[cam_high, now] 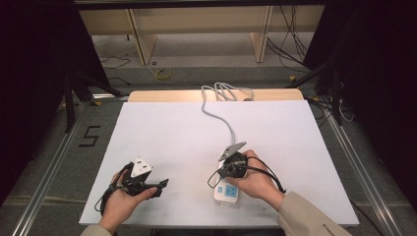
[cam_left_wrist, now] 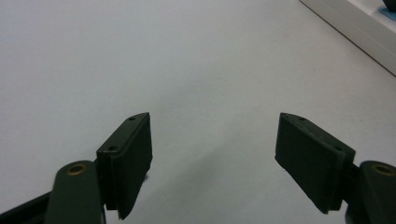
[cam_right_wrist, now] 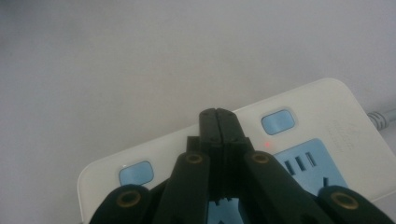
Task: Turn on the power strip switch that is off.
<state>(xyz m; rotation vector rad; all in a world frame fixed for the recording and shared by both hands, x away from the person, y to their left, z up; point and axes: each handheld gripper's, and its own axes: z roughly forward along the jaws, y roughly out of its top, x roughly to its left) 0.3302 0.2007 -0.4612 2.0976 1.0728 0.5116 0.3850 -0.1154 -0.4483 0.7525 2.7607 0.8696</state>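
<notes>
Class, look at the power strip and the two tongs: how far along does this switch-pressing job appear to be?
Done: one red light glows beside the far switch on the power strip. In hand: the right tongs, shut with nothing between them, hover over the strip between its two switches. Left: no light is visible by the near switch, so it probably needs pressing. The left tongs wait open over the table.

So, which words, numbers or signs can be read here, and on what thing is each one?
"5": black tape figure on the floor, left of the table.
Faint embossed mark on the power strip: too blurred to read.
Small print on the sleeve: too small to read.
</notes>
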